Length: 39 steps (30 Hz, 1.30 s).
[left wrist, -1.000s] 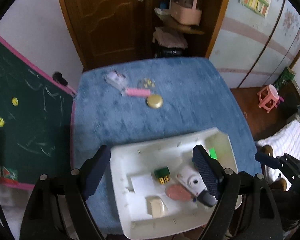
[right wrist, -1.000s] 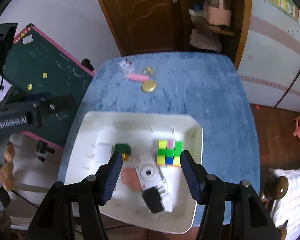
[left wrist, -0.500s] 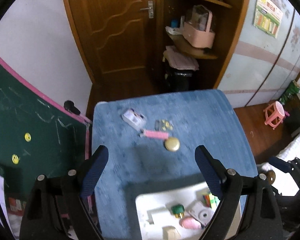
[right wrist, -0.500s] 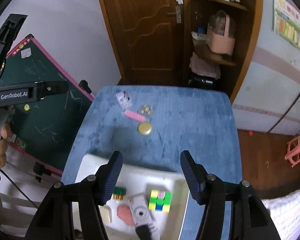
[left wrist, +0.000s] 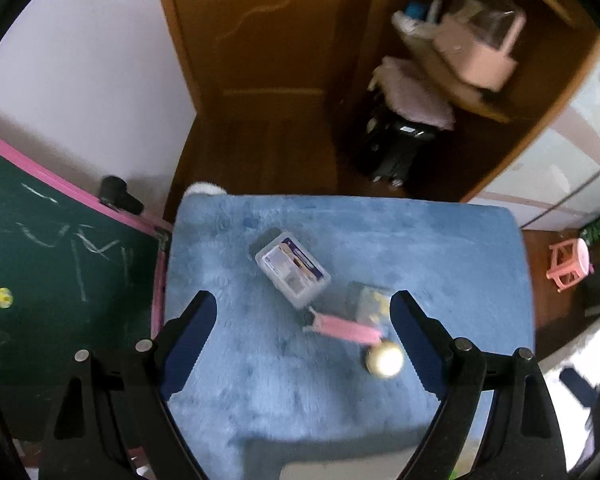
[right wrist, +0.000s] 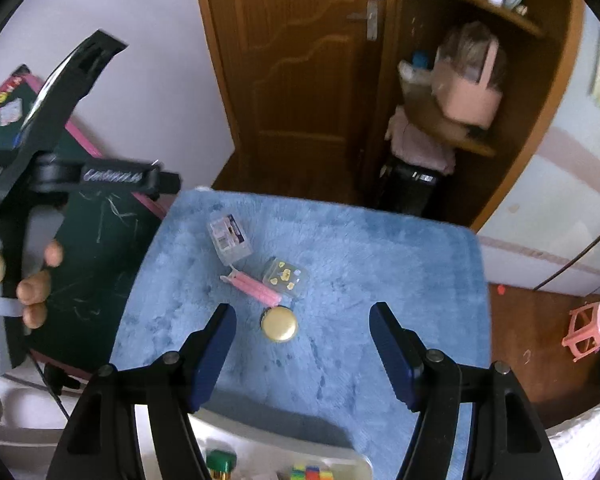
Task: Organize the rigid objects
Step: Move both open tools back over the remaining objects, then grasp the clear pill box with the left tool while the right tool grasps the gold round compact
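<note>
On the blue table cover lie a clear plastic box with a label (left wrist: pixel 293 268) (right wrist: pixel 229 237), a pink stick-shaped item (left wrist: pixel 345 329) (right wrist: pixel 253 287), a small clear case with yellow pieces (left wrist: pixel 370 301) (right wrist: pixel 285 277) and a gold round lid (left wrist: pixel 385 361) (right wrist: pixel 279 324). My left gripper (left wrist: pixel 302 336) is open and empty above these items. My right gripper (right wrist: pixel 303 346) is open and empty, with the gold lid just beyond its fingers. The white tray (right wrist: pixel 340 465) sits at the near edge, holding a colour cube (right wrist: pixel 311 472) and a green block (right wrist: pixel 221 461).
A green chalkboard with a pink frame (left wrist: pixel 52 280) (right wrist: pixel 88 248) stands left of the table. A wooden door (right wrist: pixel 300 60) and shelf with a pink basket (right wrist: pixel 466 92) are behind. A pink stool (right wrist: pixel 588 332) stands on the floor at right.
Both grippers have moved forward from over the tray toward the far items, which now look larger and closer. The tray has slid to the bottom edge of both views.
</note>
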Tool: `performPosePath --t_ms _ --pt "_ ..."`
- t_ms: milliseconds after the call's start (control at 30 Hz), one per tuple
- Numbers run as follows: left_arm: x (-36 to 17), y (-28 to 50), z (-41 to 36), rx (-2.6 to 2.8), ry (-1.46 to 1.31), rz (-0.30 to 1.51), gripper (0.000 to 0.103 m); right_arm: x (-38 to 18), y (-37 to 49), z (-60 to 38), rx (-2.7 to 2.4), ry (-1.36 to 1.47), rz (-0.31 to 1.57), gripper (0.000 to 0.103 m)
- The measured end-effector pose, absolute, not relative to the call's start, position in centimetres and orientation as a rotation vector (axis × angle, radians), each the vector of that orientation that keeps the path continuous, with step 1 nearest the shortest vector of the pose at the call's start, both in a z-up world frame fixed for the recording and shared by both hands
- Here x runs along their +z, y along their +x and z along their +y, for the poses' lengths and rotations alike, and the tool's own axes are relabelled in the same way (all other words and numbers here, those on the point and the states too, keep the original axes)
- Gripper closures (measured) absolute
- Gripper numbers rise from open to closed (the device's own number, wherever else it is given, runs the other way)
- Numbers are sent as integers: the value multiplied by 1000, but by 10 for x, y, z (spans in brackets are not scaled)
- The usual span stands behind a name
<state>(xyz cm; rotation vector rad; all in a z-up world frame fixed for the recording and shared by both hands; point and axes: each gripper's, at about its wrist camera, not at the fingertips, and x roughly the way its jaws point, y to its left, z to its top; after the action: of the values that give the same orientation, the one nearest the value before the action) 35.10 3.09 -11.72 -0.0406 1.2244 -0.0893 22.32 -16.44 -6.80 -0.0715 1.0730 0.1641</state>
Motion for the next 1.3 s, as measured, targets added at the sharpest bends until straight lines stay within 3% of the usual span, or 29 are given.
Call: performPosePath --t_ms 233,500,833,1300 --pt "-228 403 34 24 -48 1350 13 -163 277 -147 173 -27 1220 33" --pt "-289 419 35 106 -185 1420 13 -245 297 -135 173 -4 1354 33" --pt "-312 414 40 199 -295 1418 13 -289 306 -136 157 15 1442 33" --pt "-313 418 33 224 -246 1425 12 -312 302 -111 163 -60 1471 33"
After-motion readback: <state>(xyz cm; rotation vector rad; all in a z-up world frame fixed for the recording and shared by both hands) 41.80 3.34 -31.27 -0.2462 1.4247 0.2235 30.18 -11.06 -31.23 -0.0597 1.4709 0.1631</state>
